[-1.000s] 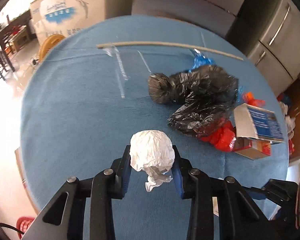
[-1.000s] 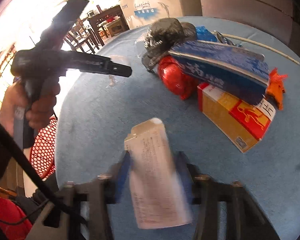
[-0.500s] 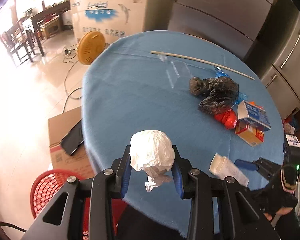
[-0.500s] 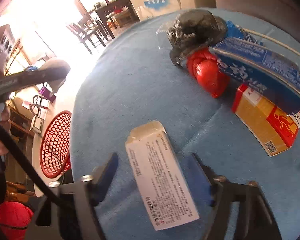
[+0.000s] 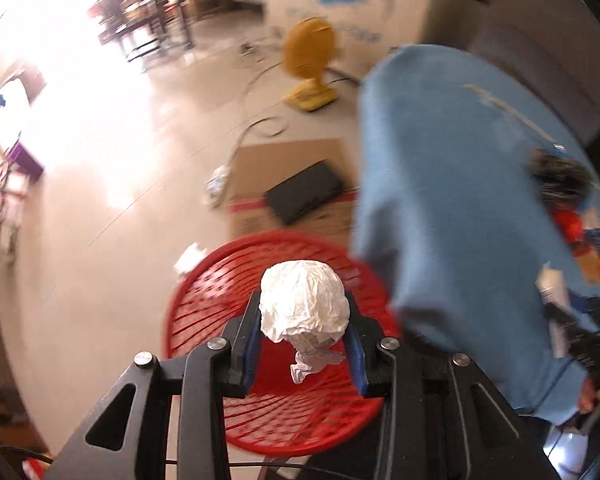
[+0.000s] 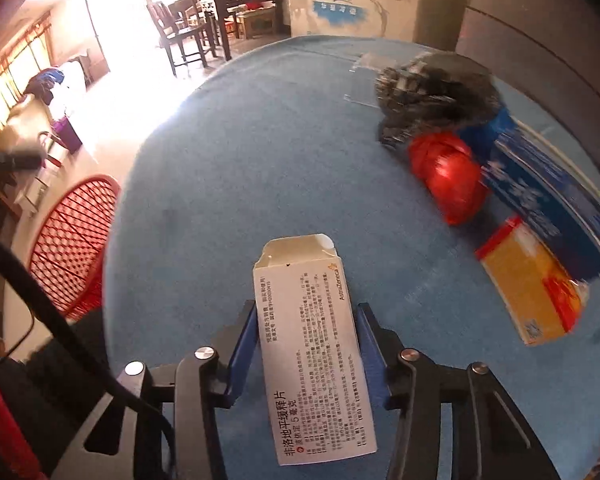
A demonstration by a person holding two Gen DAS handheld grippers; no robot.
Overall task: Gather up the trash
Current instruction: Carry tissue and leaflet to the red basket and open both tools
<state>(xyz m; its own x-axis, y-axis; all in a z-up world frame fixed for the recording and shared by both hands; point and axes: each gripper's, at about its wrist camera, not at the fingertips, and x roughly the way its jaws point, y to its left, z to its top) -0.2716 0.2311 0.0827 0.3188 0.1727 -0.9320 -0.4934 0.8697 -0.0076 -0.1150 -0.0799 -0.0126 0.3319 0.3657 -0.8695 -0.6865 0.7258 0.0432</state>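
My left gripper (image 5: 304, 320) is shut on a crumpled white paper ball (image 5: 302, 300) and hangs off the table's edge, above a red mesh basket (image 5: 204, 320) on the floor. In the right wrist view a white medicine box (image 6: 312, 352) lies on the blue tablecloth (image 6: 240, 160) between the fingers of my right gripper (image 6: 306, 312). Its jaws are closing, with the pads against the box's long sides. Farther right lie a black plastic bag (image 6: 436, 88), a red bag (image 6: 448, 176), a blue box (image 6: 548, 200) and a yellow-red box (image 6: 536, 292). The red basket (image 6: 72, 244) stands left of the table.
On the floor beyond the basket lie flat cardboard with a black slab (image 5: 306, 196), paper scraps (image 5: 190, 258) and a yellow fan (image 5: 310, 60) with a cable. A white chest freezer (image 6: 372, 0), chairs and a dark table stand at the back.
My left gripper swung with the paper ball from over the table to above the red basket. My right gripper spread wide around the white box, then narrowed onto it again.
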